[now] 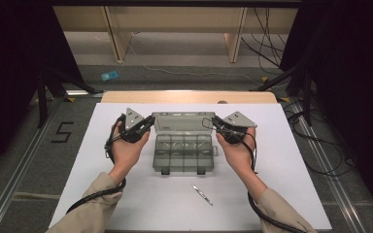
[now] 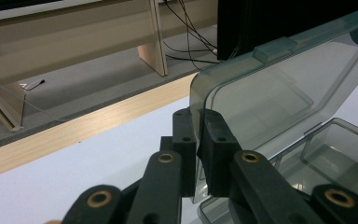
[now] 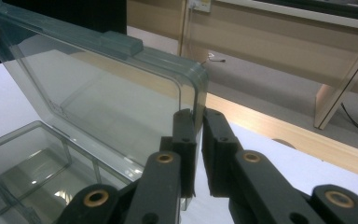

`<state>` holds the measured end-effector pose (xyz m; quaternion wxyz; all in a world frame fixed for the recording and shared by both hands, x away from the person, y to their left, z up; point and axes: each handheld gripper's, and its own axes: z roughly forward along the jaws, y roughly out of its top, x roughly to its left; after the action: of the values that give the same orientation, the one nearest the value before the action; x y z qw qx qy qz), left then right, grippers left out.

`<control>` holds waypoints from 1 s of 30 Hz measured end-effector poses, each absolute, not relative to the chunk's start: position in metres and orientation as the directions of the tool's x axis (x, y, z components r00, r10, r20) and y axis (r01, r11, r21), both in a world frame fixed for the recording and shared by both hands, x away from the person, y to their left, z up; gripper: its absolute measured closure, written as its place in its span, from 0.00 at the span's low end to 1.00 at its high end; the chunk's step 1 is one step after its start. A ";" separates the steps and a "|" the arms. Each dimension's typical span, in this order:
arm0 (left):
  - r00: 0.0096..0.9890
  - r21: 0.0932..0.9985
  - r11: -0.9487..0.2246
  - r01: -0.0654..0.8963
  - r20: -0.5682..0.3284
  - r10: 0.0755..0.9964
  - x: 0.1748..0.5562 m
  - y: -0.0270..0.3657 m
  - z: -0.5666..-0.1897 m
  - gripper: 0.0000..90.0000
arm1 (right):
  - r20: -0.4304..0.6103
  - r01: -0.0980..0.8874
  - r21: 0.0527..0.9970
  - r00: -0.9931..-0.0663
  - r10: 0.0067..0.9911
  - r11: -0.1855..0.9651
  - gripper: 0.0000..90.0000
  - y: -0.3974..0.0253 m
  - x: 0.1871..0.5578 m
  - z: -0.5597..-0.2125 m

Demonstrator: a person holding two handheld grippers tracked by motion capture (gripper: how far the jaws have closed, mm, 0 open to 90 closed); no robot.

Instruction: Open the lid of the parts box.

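A clear grey compartment box (image 1: 183, 154) stands open at the table's centre, its lid (image 1: 182, 124) raised upright at the back. My left gripper (image 1: 150, 122) is shut on the lid's left edge. In the left gripper view the jaws (image 2: 198, 122) pinch the lid's (image 2: 270, 98) rounded corner, with the compartments (image 2: 340, 154) below. My right gripper (image 1: 215, 121) is shut on the lid's right edge. In the right gripper view it (image 3: 198, 122) clamps the lid's (image 3: 107, 98) corner above the divided tray (image 3: 28, 158). The compartments look bare.
Metal tweezers (image 1: 202, 194) lie on the white table cover (image 1: 126, 194) in front of the box, towards the right. A wooden table edge (image 1: 189, 97) runs behind. On the floor beyond are a small blue object (image 1: 109, 75), cables (image 1: 267, 43) and wooden furniture legs (image 1: 116, 39).
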<state>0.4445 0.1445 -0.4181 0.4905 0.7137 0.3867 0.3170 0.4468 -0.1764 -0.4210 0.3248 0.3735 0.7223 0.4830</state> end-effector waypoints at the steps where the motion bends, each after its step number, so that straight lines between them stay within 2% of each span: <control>1: 0.502 0.945 -0.221 0.242 0.073 0.862 0.445 0.145 -0.418 0.94 | -0.108 0.224 0.942 -0.506 0.856 0.251 0.94 -0.176 0.448 -0.421; 30: 0.522 0.946 -0.209 0.248 0.051 0.852 0.460 0.148 -0.418 0.94 | -0.073 0.257 0.939 -0.500 0.863 0.228 0.94 -0.175 0.458 -0.422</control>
<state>0.4595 0.1481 -0.4181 0.4981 0.7161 0.3840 0.3027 0.4577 -0.1748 -0.4222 0.3130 0.3896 0.7184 0.4839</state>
